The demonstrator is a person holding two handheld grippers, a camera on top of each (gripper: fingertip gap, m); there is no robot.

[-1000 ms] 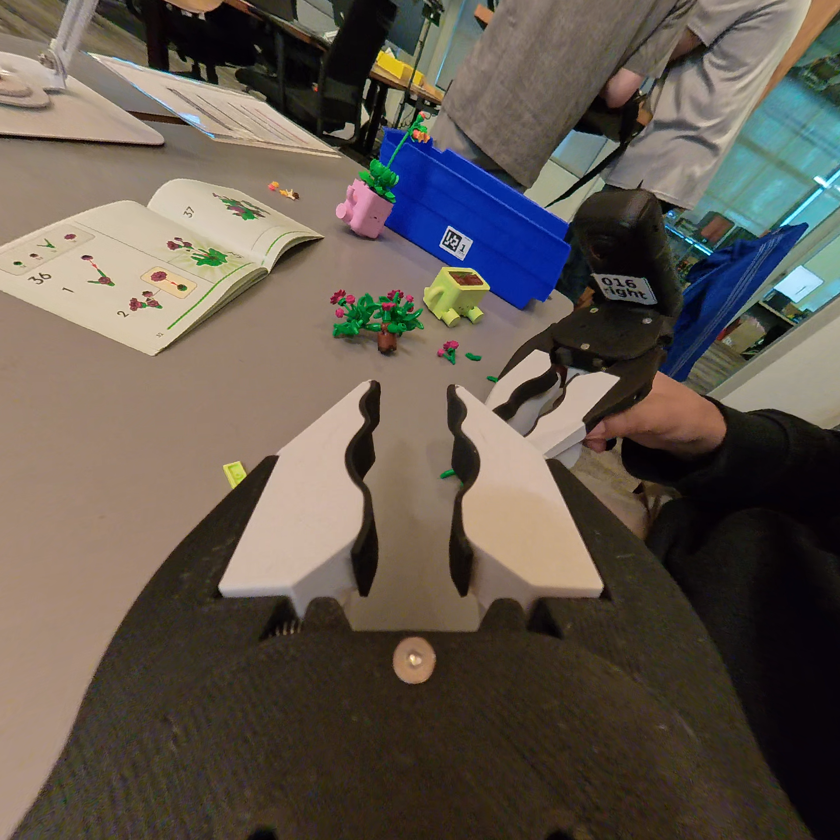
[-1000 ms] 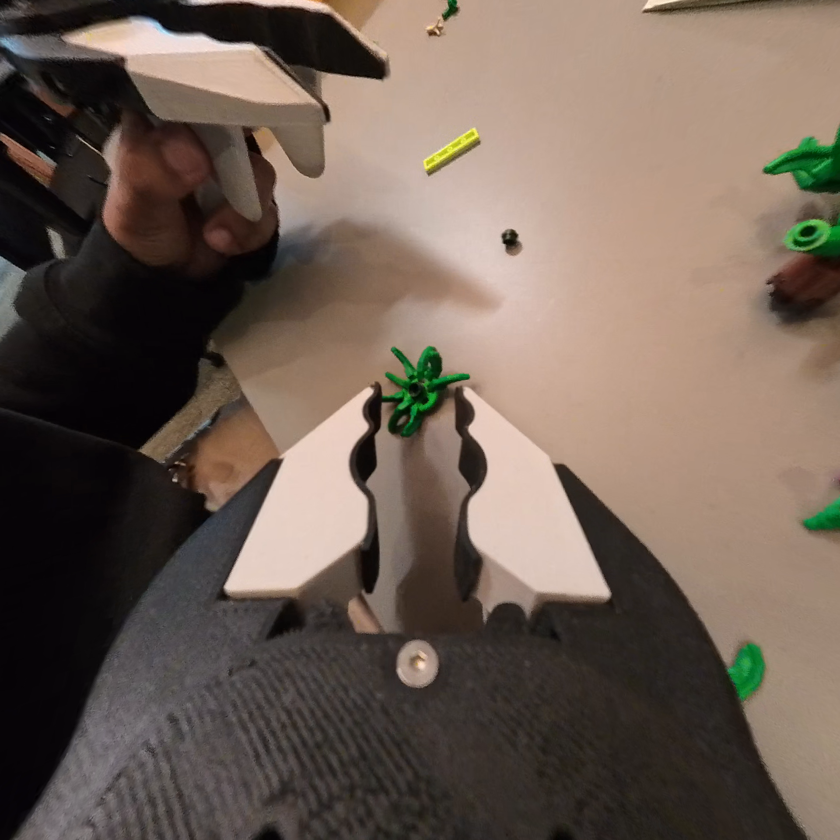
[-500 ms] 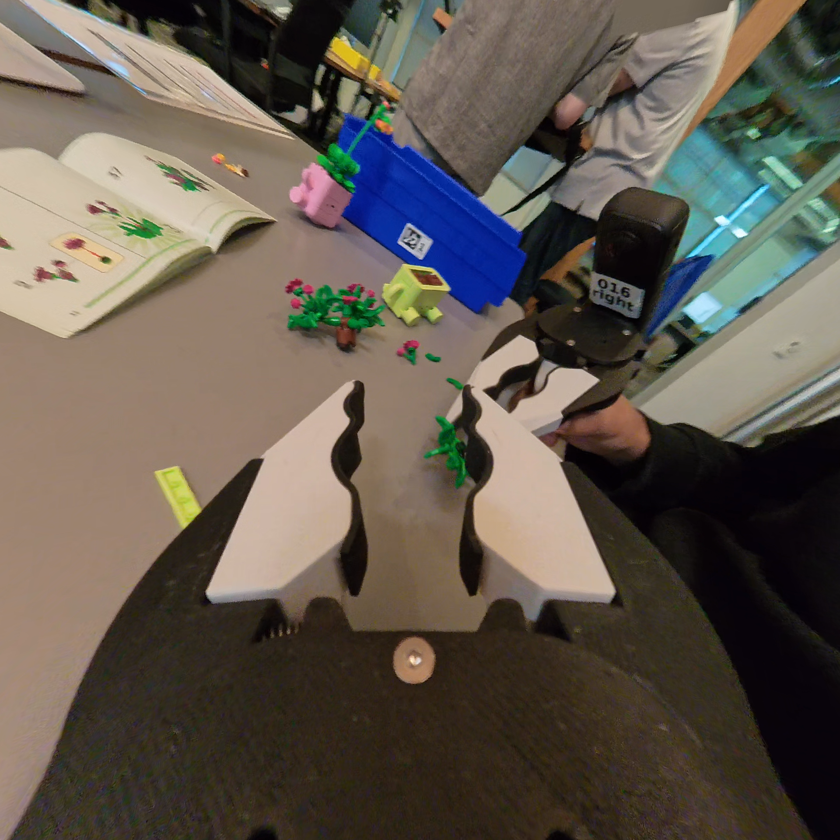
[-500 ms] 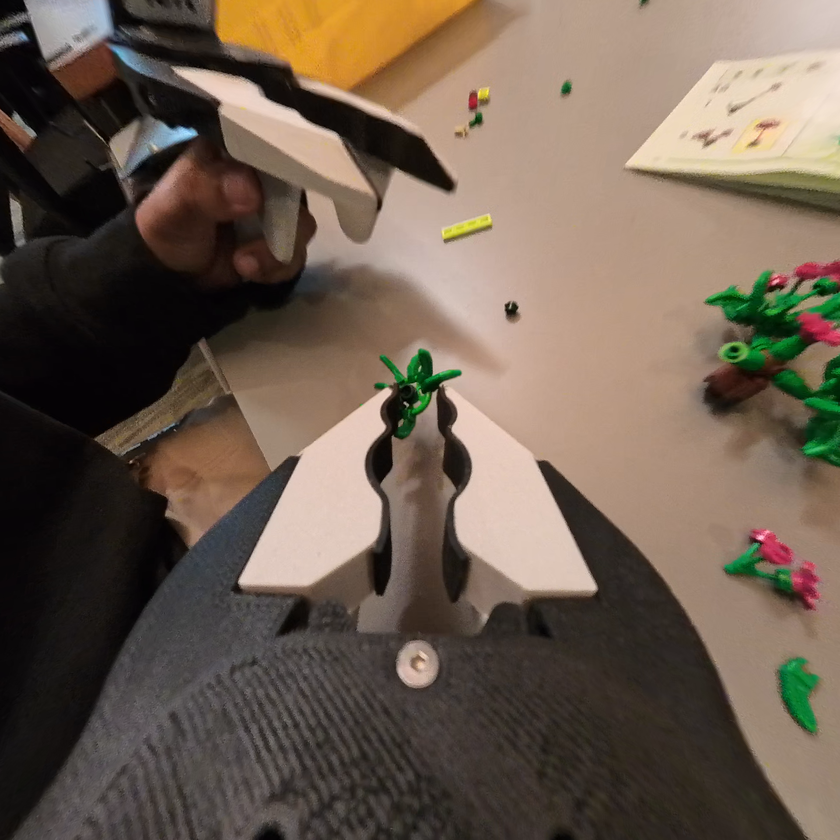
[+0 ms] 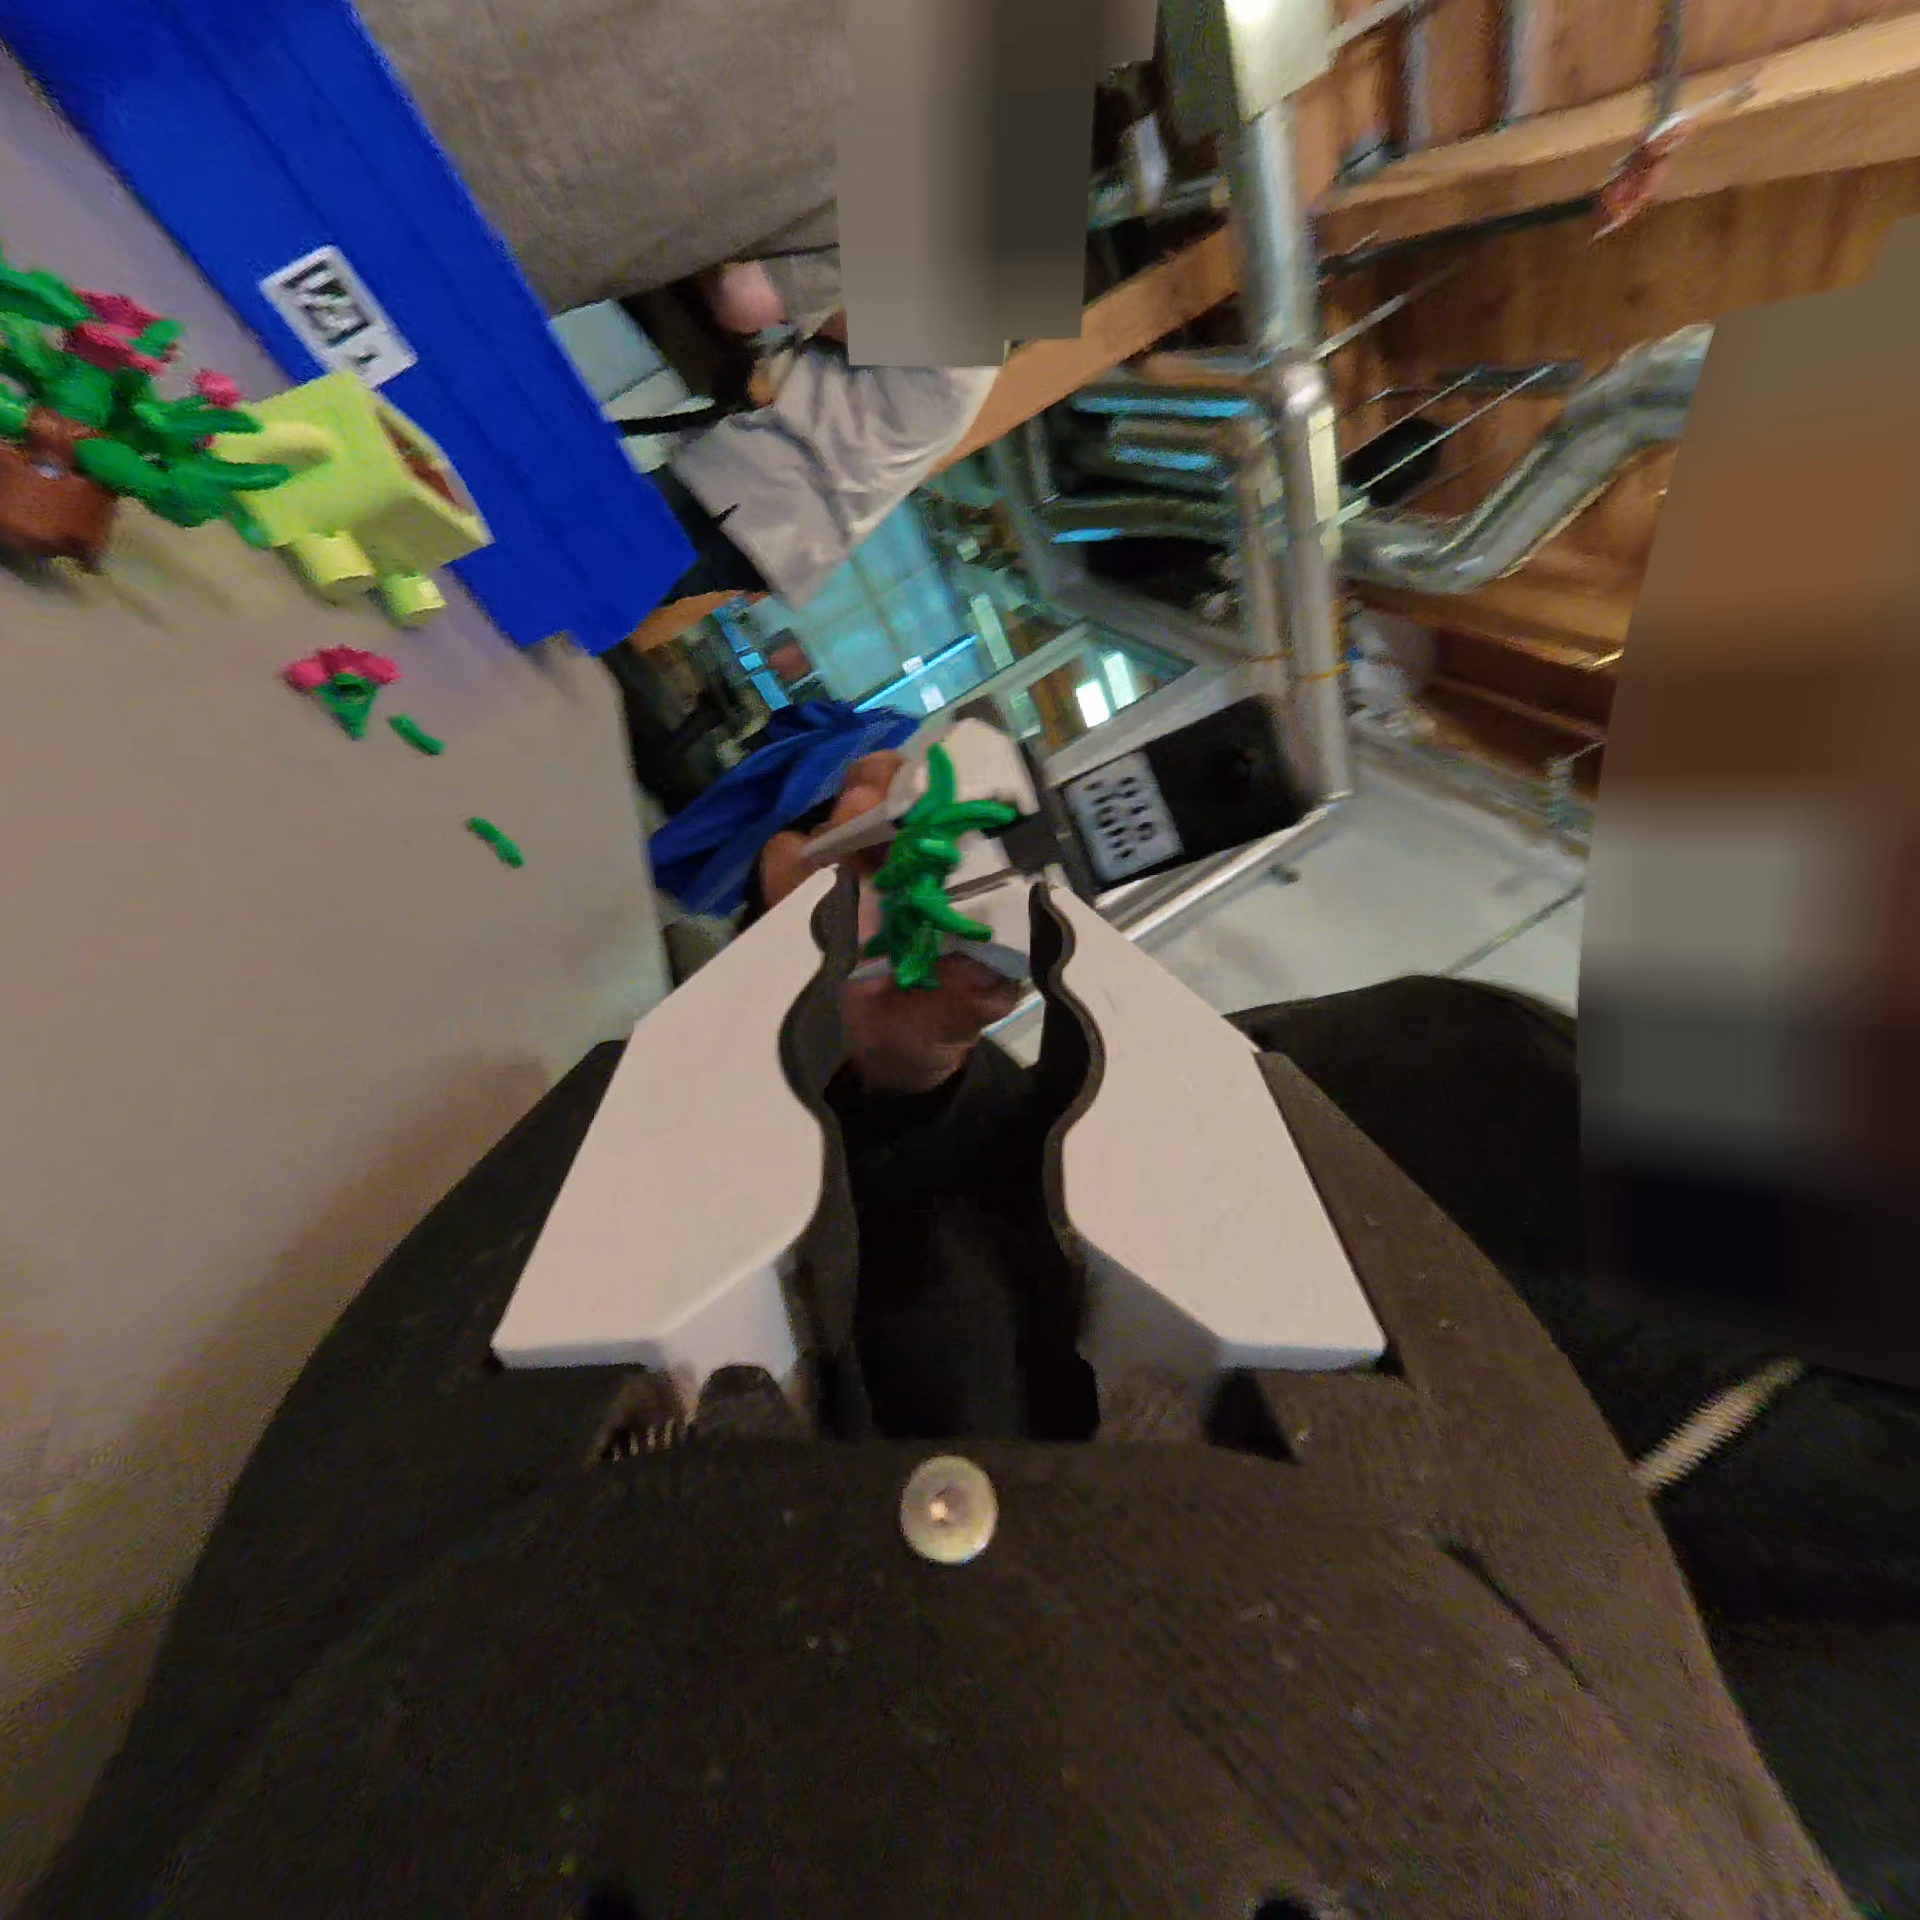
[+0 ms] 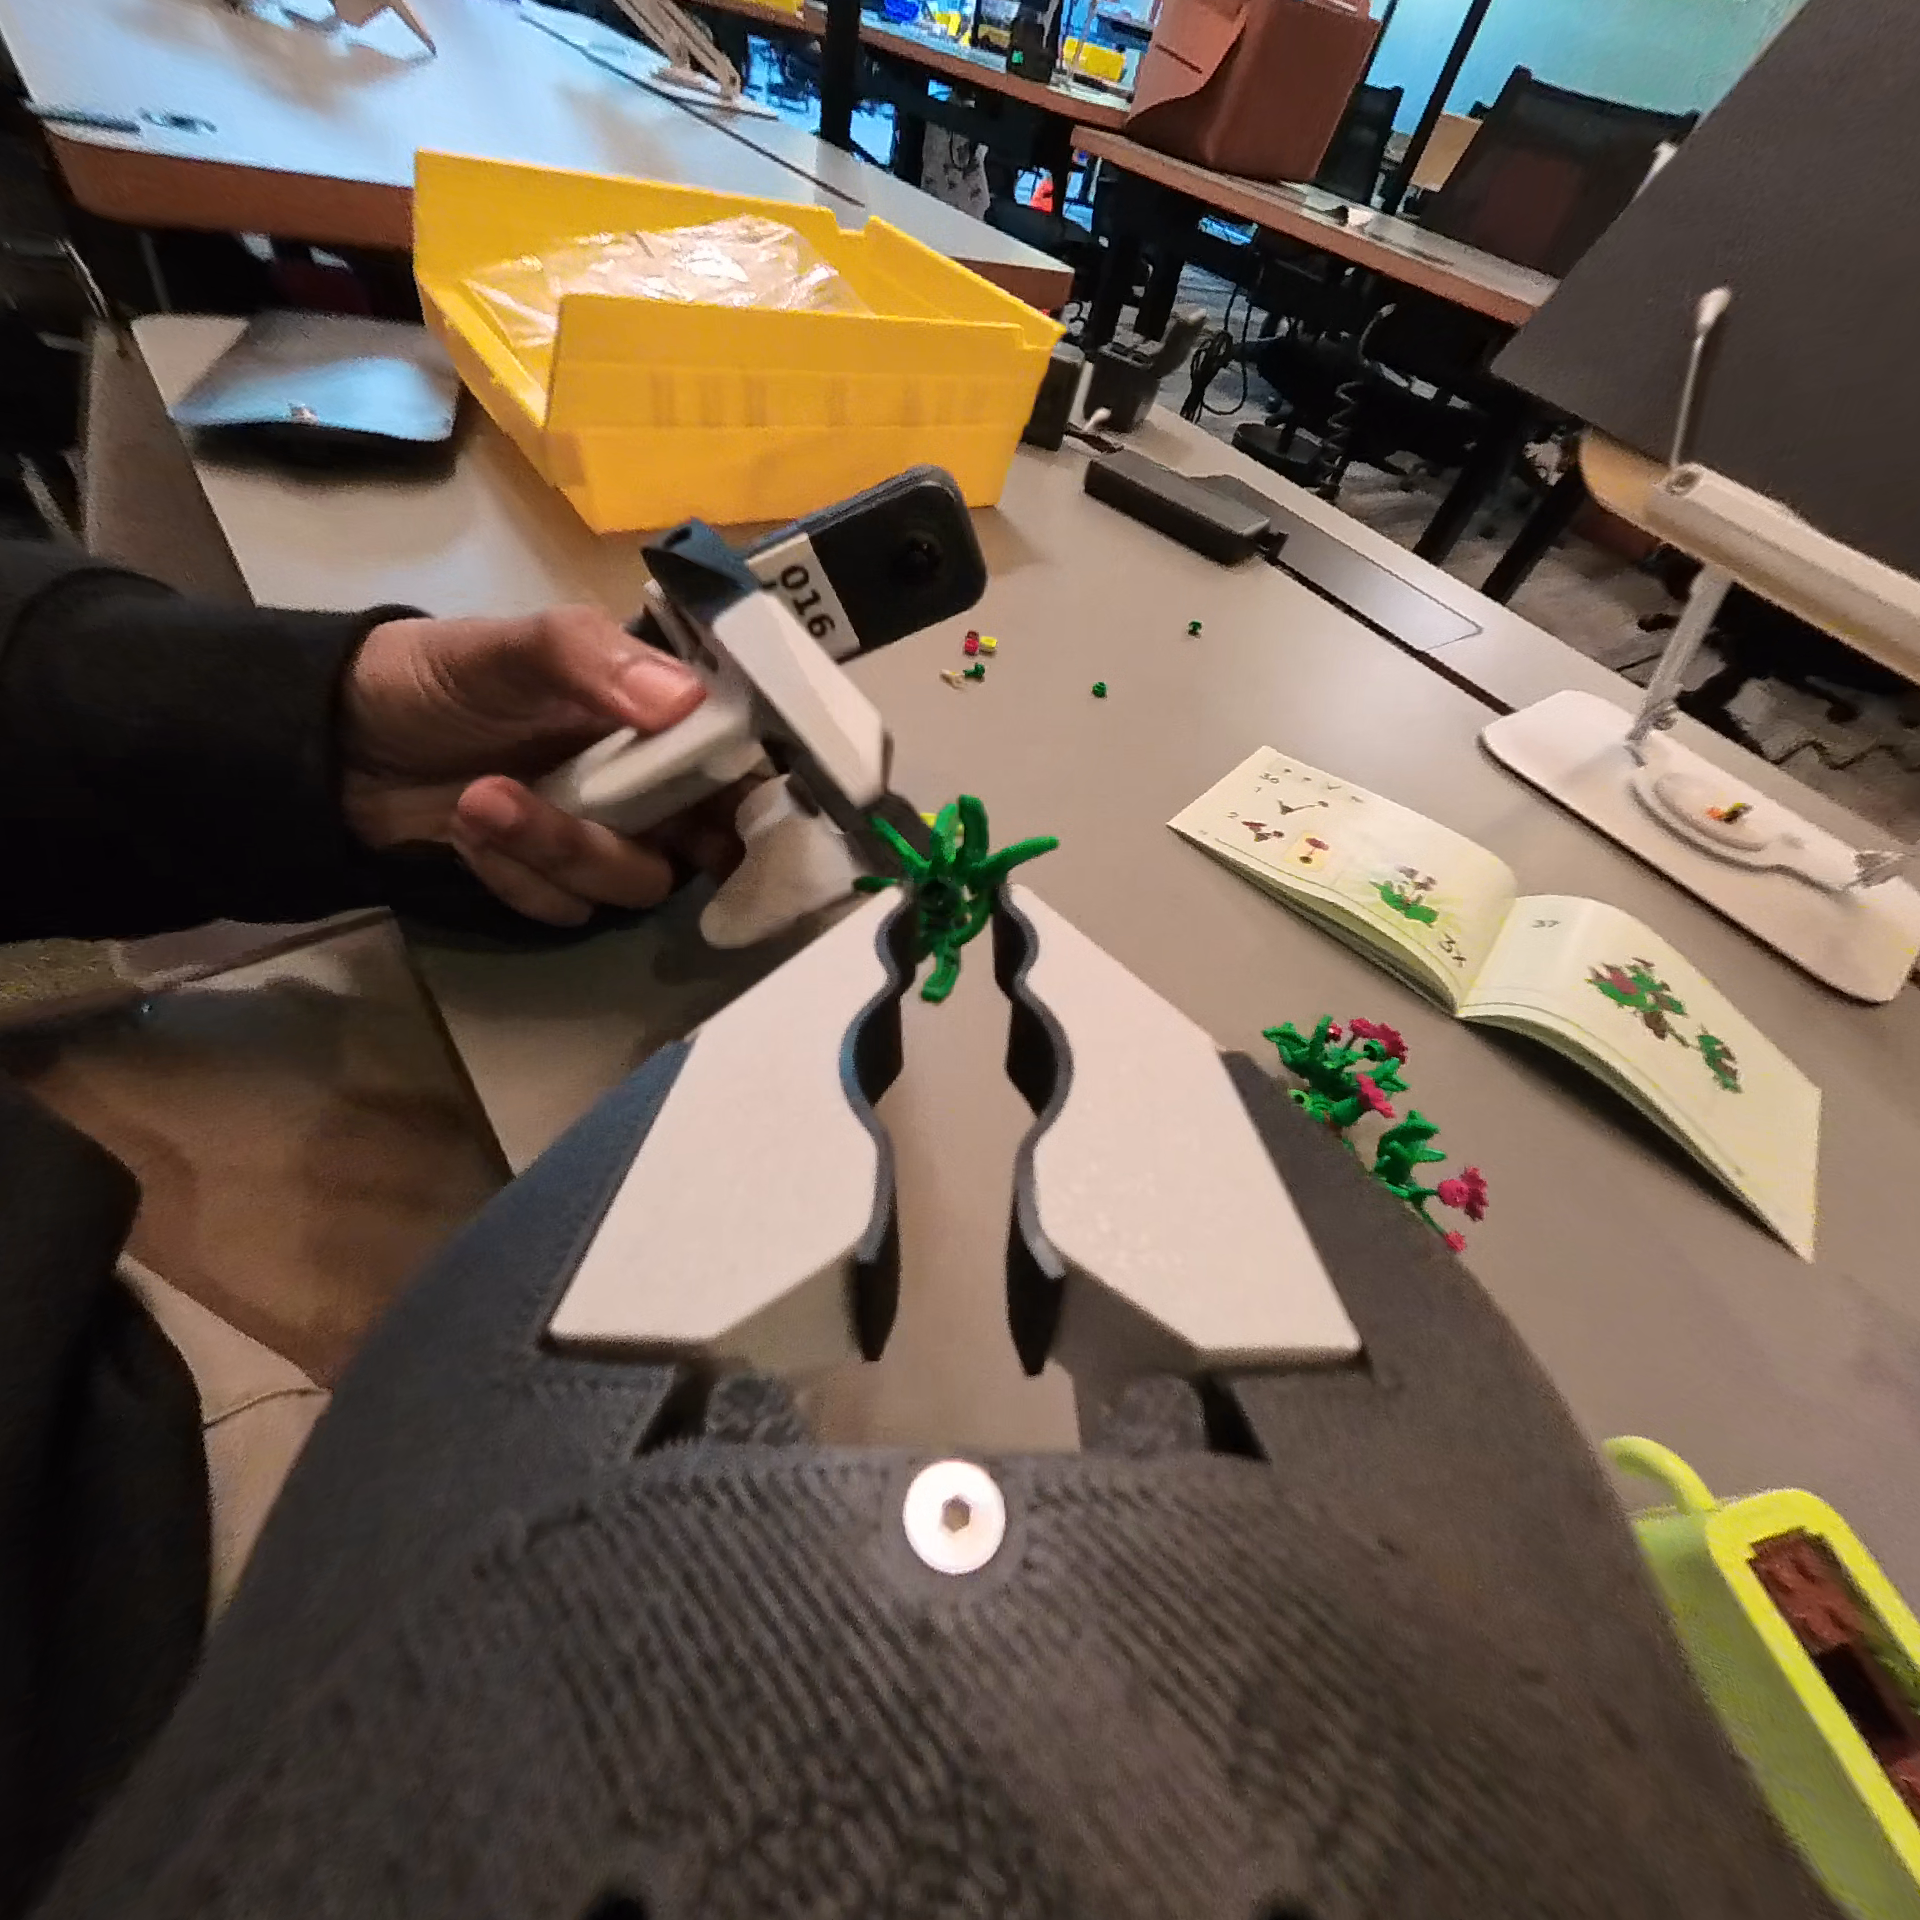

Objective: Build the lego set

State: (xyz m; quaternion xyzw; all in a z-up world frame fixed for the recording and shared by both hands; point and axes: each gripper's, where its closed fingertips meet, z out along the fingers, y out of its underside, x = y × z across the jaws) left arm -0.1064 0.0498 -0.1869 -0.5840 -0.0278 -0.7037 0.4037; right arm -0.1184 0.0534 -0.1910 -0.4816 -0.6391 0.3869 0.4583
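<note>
Aloft, right gripper (image 6: 943, 902) jaws pinch green leaf piece (image 6: 951, 883); left gripper (image 5: 940, 914) jaws wide around it. Misaligned closing could knock it onto counter (image 6: 1195, 790).

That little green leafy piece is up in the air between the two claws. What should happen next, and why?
Probably the left gripper should close gently on the green leaf piece. The right gripper pinches the piece at its fingertips, lifted off the table, and the left one's open jaws sit around it, so a handover or joint grip seems set up.

Two bins: one yellow bin (image 6: 727, 384), one blue bin (image 5: 343, 260); one open booklet (image 6: 1507, 956).
</note>
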